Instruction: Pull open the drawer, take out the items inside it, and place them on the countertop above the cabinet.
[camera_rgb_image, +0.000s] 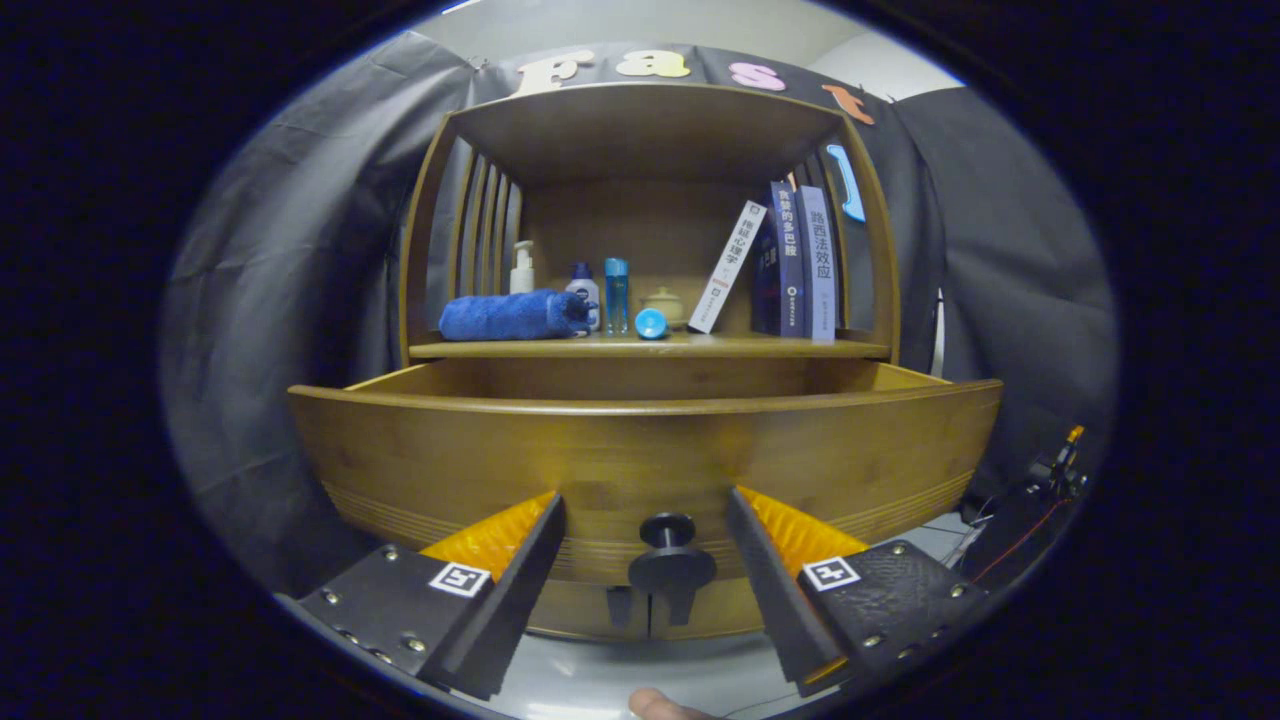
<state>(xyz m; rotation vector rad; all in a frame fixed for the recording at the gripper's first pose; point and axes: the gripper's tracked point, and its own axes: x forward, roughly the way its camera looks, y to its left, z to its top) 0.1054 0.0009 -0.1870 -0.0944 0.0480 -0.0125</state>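
1. The gripper (645, 500) is seen with its fingers spread wide, nothing held; the knob (670, 535) stands between them, untouched by either.
2. The drawer (640, 455) is seen pulled out from under the countertop (760, 347); its front panel blocks the inside, so any contents cannot be told.
3. The wide spread is judged to follow release of the knob, ahead of a reach over the front panel.
4. On the countertop, a rolled towel (510, 315) lies at the left edge, with bottles (600, 290), a small pot (663, 303) and a cap (650, 322) mid-shelf.
5. Books (800, 260) stand at the right edge, one leaning.
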